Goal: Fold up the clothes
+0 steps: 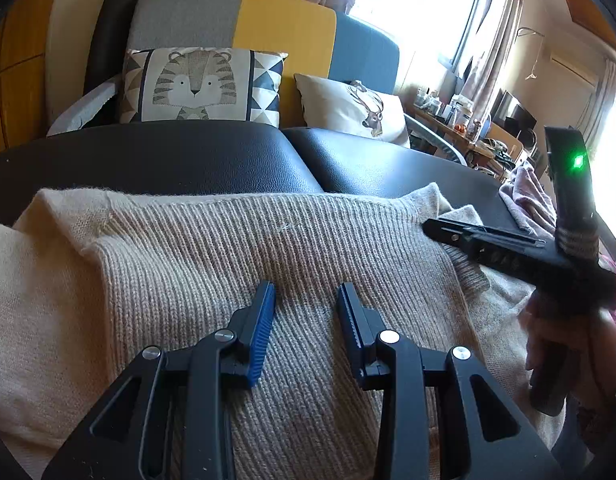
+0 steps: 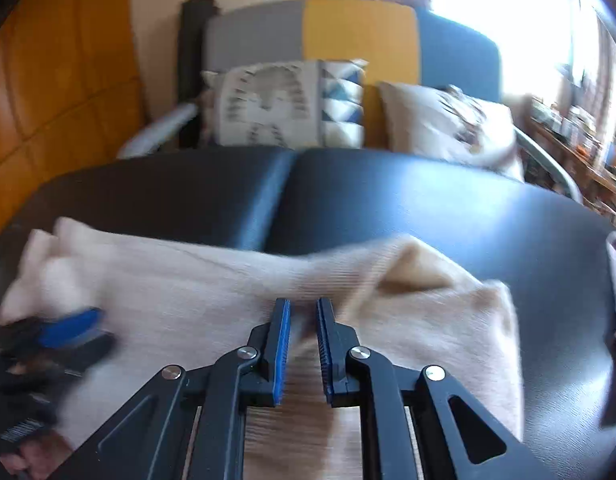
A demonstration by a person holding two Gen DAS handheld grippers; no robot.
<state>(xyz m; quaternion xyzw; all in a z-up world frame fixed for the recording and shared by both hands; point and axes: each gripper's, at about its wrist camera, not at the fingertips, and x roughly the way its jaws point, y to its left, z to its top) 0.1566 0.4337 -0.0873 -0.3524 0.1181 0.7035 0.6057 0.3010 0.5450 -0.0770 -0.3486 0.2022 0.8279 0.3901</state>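
Two grippers work a beige sweater (image 1: 236, 248) spread on the black table (image 1: 180, 160). Left gripper (image 1: 306, 300) rests parted on the knit, gripping nothing. Right gripper (image 2: 304, 310), blurred, seems narrowly open over the hem, mid-fold; next it needs a firm pinch.

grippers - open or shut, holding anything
left gripper: open, nothing held, above the sweater.
right gripper: narrow gap, grip cannot be told.

Both tongs are black plastic: left tongs (image 1: 306, 292), right tongs (image 2: 304, 308). Ribbed blue pads (image 1: 262, 336) line the fingers, with silver screws (image 1: 389, 336) behind. A green light (image 1: 579, 160) glows on the right tongs' body.
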